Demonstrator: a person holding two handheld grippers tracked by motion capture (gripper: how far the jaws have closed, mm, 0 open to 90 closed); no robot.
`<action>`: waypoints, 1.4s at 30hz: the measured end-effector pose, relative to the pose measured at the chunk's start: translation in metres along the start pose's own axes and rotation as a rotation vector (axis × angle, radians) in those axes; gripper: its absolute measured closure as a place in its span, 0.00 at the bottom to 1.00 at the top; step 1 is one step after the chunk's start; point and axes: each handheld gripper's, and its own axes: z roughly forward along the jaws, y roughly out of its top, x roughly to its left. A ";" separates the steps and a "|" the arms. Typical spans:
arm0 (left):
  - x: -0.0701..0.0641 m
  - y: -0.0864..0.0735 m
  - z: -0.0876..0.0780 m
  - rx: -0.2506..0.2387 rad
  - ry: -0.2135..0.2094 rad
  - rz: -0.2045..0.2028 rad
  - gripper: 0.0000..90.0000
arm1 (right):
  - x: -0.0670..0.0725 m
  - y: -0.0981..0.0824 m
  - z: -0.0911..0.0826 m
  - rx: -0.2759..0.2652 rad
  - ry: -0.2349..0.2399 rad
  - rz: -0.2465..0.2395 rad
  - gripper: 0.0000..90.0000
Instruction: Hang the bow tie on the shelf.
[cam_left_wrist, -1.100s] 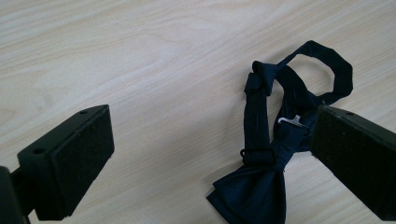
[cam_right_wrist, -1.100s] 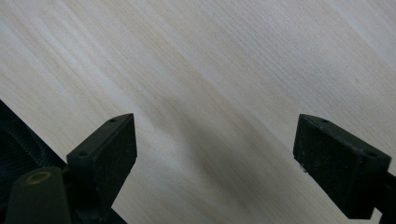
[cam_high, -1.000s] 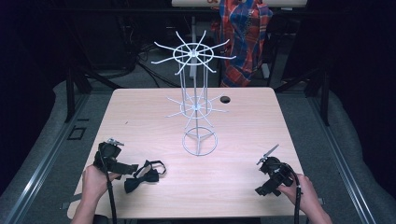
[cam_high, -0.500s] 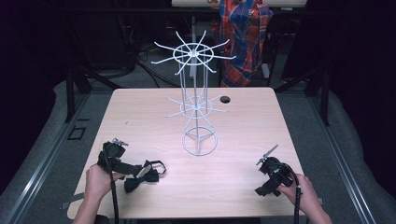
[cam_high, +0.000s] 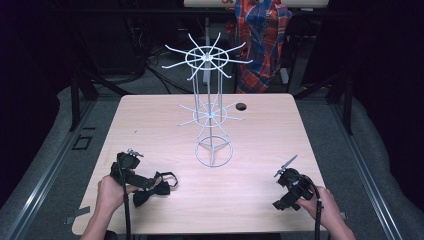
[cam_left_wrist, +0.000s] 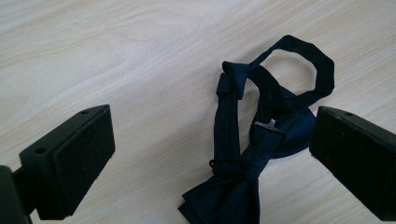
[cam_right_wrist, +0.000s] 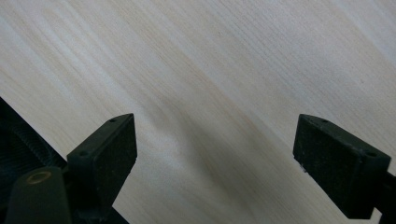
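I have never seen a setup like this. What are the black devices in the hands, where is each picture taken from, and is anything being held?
A person sits at a light wooden table and holds a hand-operated two-jaw tool in each hand. The high view looks down from above: the left gripper is at the lower left, the right gripper at the lower right. The other two pictures come from cameras riding on those tools, looking along their black jaws.

On the table stand a white wire rack with spoked arms and, by the left gripper, a dark navy bow tie with a neck strap. In the left gripper view the jaws stand wide open with the tie lying between them, not yet clamped. The right gripper is open over bare wood. Nothing is held.
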 end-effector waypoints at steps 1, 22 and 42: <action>0.001 0.000 0.000 0.002 0.001 -0.002 0.00 | -0.001 0.000 -0.001 0.010 -0.001 -0.008 0.15; 0.005 0.005 0.011 0.020 -0.011 -0.045 0.00 | 0.000 0.001 0.001 0.009 0.002 0.002 0.15; -0.006 0.023 0.028 0.051 -0.017 -0.012 0.08 | 0.000 0.001 0.001 0.015 0.001 0.000 0.15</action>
